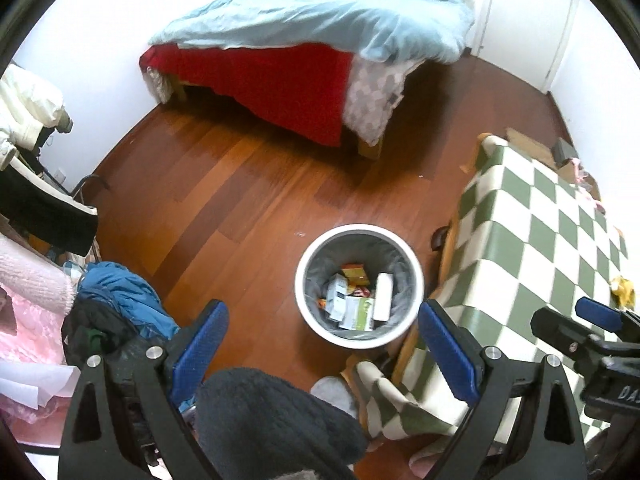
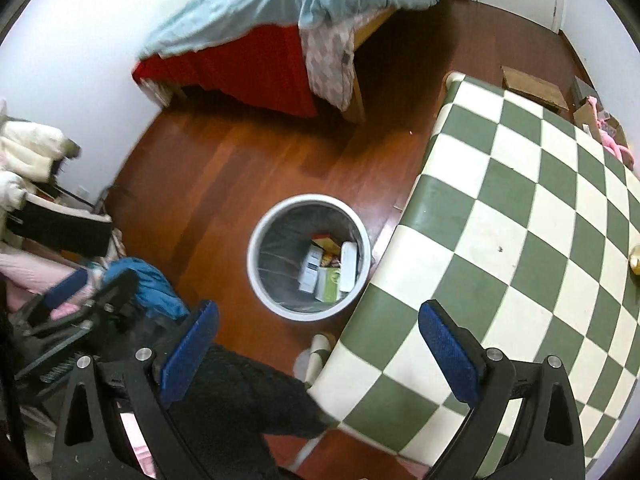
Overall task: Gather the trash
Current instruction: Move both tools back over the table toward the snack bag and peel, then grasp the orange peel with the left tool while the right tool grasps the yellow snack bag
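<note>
A white round trash bin with a grey liner stands on the wood floor beside the table; it also shows in the right wrist view. Several boxes and wrappers lie inside it. A crumpled yellow wrapper lies on the green-and-white checkered table, seen at the edge of the right wrist view. My left gripper is open and empty, high above the floor near the bin. My right gripper is open and empty, over the table's edge.
A bed with a blue duvet and red sheet stands at the far wall. A pile of clothes and a chair with coats sit at the left. Cardboard boxes lie beyond the table. A person's dark-clothed leg is below.
</note>
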### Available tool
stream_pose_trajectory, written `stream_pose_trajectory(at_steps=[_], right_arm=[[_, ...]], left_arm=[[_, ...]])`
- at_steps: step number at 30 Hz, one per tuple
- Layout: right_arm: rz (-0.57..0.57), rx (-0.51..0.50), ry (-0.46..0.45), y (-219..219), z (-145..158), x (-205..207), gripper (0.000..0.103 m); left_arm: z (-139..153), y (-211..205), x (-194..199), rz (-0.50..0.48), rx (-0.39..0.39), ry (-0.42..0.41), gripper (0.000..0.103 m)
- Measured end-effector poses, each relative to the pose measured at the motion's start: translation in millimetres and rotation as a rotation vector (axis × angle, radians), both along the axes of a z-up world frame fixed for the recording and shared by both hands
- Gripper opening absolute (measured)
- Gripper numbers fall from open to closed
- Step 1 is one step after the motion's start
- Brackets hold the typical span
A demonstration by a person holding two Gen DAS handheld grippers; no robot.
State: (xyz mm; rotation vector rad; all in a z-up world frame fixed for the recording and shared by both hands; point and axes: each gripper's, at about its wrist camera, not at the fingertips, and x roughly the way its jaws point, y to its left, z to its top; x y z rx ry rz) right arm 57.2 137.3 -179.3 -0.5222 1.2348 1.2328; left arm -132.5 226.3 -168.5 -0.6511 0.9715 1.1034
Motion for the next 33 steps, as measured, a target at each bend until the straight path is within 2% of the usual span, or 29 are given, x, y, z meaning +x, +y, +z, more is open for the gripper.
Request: stream_pose_trajectory(at_steps=[4, 7, 9, 15, 17, 19, 22, 24, 25, 28, 30, 33], right_arm=[[-0.058, 0.042, 0.071, -33, 19, 22, 0.101], [-0.134, 0.054, 0.117, -64, 25, 59, 0.101], [-0.180, 0.052, 0.123, -79, 26, 86, 0.101], [-0.439, 0.000, 0.065, -153, 11, 225, 0.101], [-0.548, -0.038, 0.026, -179, -2, 284, 0.101], [-0.639, -0.083, 0.005, -198, -20, 342, 0.101], [-0.710, -0.134, 0.008, -208, -49, 408, 0.099], [-0.751, -0.148, 0.044, -211, -72, 448, 0.085], [-0.760, -0.156, 0.052, -211, -78, 457, 0.081], [-0.773, -0.176, 0.109, -198, -109, 490, 0.080], [-0.766, -0.189, 0.135, -192, -122, 497, 0.077], [-0.746, -0.202, 0.144, -187, -140, 501, 0.063]], left_arm=[[11, -20, 19, -0.041, 0.017, -0.001, 0.097], [14, -30, 44, -0.081, 0.023, -0.008, 0.097], [7, -36, 75, -0.124, 0.021, -0.010, 0.097], [-35, -58, 185, -0.257, 0.005, 0.028, 0.097], [-56, -67, 232, -0.312, -0.013, 0.040, 0.097], [-77, -73, 273, -0.360, -0.052, 0.052, 0.103], [-112, -82, 337, -0.429, -0.117, 0.088, 0.103], [-127, -87, 361, -0.442, -0.141, 0.113, 0.103], [-135, -90, 372, -0.447, -0.153, 0.127, 0.103], [-146, -94, 394, -0.453, -0.156, 0.167, 0.103], [-146, -96, 401, -0.459, -0.150, 0.182, 0.103], [-144, -101, 415, -0.479, -0.132, 0.191, 0.103]])
